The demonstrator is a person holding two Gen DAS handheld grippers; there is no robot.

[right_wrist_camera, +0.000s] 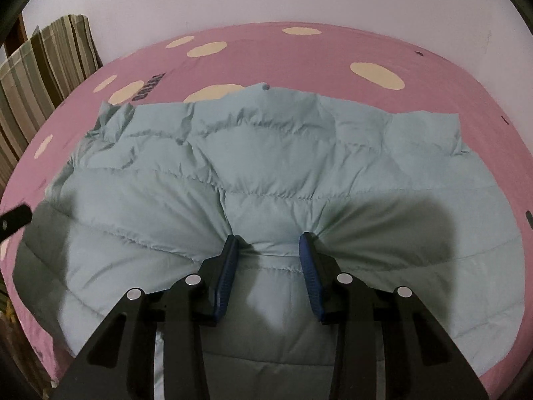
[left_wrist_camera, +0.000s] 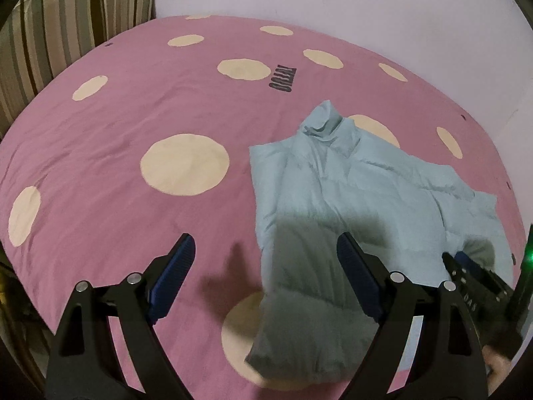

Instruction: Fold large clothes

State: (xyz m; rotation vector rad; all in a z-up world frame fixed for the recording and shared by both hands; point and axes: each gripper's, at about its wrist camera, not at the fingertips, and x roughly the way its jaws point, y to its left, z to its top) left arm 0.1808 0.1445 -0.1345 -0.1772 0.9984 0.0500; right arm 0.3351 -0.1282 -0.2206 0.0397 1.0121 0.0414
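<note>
One pale blue puffer jacket (right_wrist_camera: 266, 173), one pink spotted bedspread (left_wrist_camera: 133, 106), one striped cushion (left_wrist_camera: 66, 23), two grippers.

A pale blue quilted puffer jacket (right_wrist_camera: 266, 173) lies spread flat and partly folded on a pink bedspread, its collar rumpled toward 11 o'clock in the left wrist view, its padded fabric bunched into a pinched ridge near its lower edge.

A pink bedsheet (left_wrist_camera: 140, 110) with cream spots meets a white wall (left_wrist_camera: 333, 6); striped cushion (left_wrist_camera: 66, 26) at ten o'clock.
</note>
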